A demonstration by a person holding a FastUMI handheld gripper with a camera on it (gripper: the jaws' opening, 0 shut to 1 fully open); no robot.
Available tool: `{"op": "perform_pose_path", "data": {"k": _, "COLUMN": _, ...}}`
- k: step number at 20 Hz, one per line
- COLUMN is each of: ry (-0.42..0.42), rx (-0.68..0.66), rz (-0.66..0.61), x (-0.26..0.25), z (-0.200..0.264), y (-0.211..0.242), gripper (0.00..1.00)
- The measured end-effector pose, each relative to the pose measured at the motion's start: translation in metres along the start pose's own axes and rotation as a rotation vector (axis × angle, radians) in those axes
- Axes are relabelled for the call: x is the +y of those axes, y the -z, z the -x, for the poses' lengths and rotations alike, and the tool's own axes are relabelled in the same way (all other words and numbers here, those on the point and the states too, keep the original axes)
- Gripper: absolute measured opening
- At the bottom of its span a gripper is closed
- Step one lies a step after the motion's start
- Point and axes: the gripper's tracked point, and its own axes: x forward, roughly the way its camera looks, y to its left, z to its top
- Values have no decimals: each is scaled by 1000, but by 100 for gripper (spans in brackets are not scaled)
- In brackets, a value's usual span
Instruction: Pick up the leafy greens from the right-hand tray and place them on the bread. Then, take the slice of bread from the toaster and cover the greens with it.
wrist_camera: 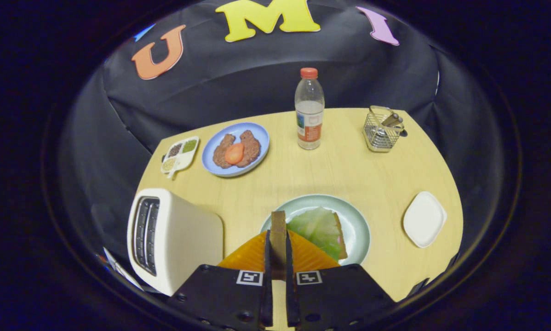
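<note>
Leafy greens (319, 230) already lie on the bottom bread (341, 239), whose crust peeks out along their far side, on the pale green plate (358, 220) just ahead of the fingers, so the first half of the task looks done. The white square tray (424, 219), well off to the right of the plate, sits bare. What is left is the covering: the slice of bread (278, 243) is held edge-on and upright in the gripper (278, 257), both fingers pressed narrow against its flat sides, and it has not yet been laid over the greens. The toaster (174, 239) stands just to the left of the fingers, its slots facing away to the left; whether anything remains in them is hard to tell from this angle. The gripper hangs above the near rim of the plate, pointing forward across the wooden table (349, 170), with the slice a little left of the greens. As I judge it, the slice needs carrying slightly right and tipping flat before release.
</note>
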Motion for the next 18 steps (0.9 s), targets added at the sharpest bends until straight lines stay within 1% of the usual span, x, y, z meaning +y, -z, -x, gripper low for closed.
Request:
{"op": "perform_pose_path", "data": {"k": 4, "ry": 19, "rx": 11, "rz": 29, "x": -11, "z": -6, "y": 1, "gripper": 12}}
{"op": "perform_pose_path", "data": {"k": 6, "ry": 28, "rx": 9, "rz": 56, "x": -18, "z": -9, "y": 2, "gripper": 15}}
{"op": "perform_pose_path", "data": {"k": 9, "ry": 43, "rx": 6, "rz": 92, "x": -32, "z": -14, "y": 8, "gripper": 15}}
{"op": "perform_pose_path", "data": {"k": 10, "ry": 40, "rx": 4, "rz": 97, "x": -36, "z": -15, "y": 8, "gripper": 15}}
{"op": "perform_pose_path", "data": {"k": 11, "ry": 39, "rx": 9, "rz": 104, "x": -40, "z": -19, "y": 11, "gripper": 21}}
{"op": "perform_pose_path", "data": {"k": 15, "ry": 19, "rx": 28, "rz": 133, "x": -57, "z": -29, "y": 15, "gripper": 21}}
{"op": "perform_pose_path", "data": {"k": 17, "ry": -6, "rx": 41, "rz": 134, "x": -64, "z": -33, "y": 17, "gripper": 27}}
{"op": "perform_pose_path", "data": {"k": 18, "ry": -25, "rx": 50, "rz": 134, "x": -66, "z": -36, "y": 18, "gripper": 27}}
